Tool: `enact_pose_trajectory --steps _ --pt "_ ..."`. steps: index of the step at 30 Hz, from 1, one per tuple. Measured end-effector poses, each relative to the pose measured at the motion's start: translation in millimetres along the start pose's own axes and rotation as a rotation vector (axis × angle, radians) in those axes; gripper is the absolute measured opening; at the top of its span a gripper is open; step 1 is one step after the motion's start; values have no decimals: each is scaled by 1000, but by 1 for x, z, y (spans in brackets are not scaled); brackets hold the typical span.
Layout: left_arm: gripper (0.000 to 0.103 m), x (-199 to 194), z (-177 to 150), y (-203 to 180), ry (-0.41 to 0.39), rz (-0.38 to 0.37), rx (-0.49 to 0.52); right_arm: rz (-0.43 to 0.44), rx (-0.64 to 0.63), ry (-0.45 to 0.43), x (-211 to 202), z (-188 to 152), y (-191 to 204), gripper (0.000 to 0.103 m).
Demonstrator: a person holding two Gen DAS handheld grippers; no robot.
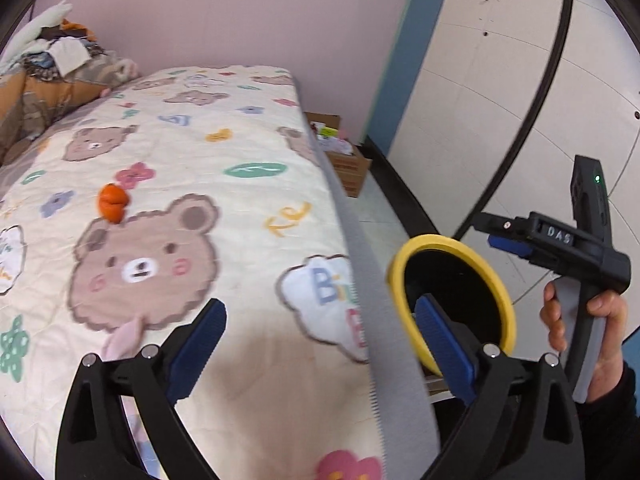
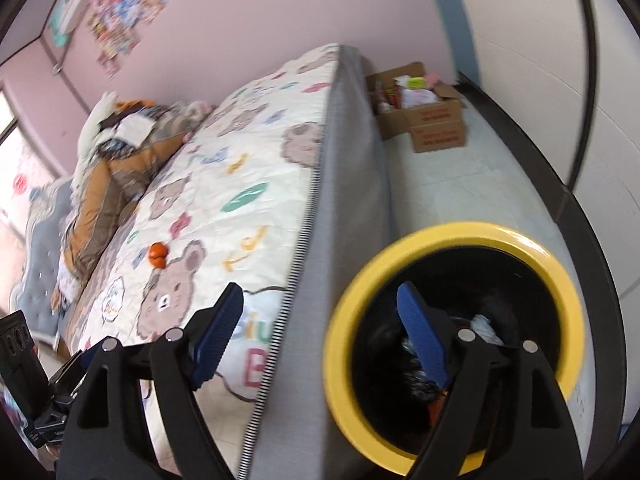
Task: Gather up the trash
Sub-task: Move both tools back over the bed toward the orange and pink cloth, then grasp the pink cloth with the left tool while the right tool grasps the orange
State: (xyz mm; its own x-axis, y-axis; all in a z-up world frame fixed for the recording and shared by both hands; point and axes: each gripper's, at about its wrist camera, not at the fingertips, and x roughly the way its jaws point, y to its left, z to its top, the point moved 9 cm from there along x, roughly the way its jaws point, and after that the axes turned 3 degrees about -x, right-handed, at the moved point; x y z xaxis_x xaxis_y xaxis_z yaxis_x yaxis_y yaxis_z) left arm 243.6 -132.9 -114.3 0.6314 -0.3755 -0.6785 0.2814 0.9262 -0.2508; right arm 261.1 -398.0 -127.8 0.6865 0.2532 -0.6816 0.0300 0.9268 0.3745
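Holding both tools empty, my left gripper (image 1: 320, 340) and right gripper (image 2: 320, 336) gape apart; orange trash (image 1: 113, 203) lies far left on the bed (image 1: 224, 128), yellow-rimmed bin (image 2: 452, 236) near right.

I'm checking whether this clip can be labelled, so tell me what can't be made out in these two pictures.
- Contents of the yellow-rimmed bin: dark and blurred in the right wrist view, partly behind the right gripper; only scraps show.
- What the orange item on the bed is: too small.
- Contents of the cardboard box: too small, blurred.
- Left gripper: open, empty.
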Motion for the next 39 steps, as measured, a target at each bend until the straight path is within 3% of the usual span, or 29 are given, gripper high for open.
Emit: enact_pose_trajectory --steps 9,18,30,39 --pt "92 -29 -16 82 -6 78 -105 105 -143 70 52 8 109 79" --pt "92 -37 -42 136 17 123 -179 177 -267 154 118 6 207 80" --pt "92 -21 -75 170 63 113 -294 221 -472 257 224 -6 323 84" --pt "92 4 -80 170 65 54 -370 198 -598 253 302 -8 366 90"
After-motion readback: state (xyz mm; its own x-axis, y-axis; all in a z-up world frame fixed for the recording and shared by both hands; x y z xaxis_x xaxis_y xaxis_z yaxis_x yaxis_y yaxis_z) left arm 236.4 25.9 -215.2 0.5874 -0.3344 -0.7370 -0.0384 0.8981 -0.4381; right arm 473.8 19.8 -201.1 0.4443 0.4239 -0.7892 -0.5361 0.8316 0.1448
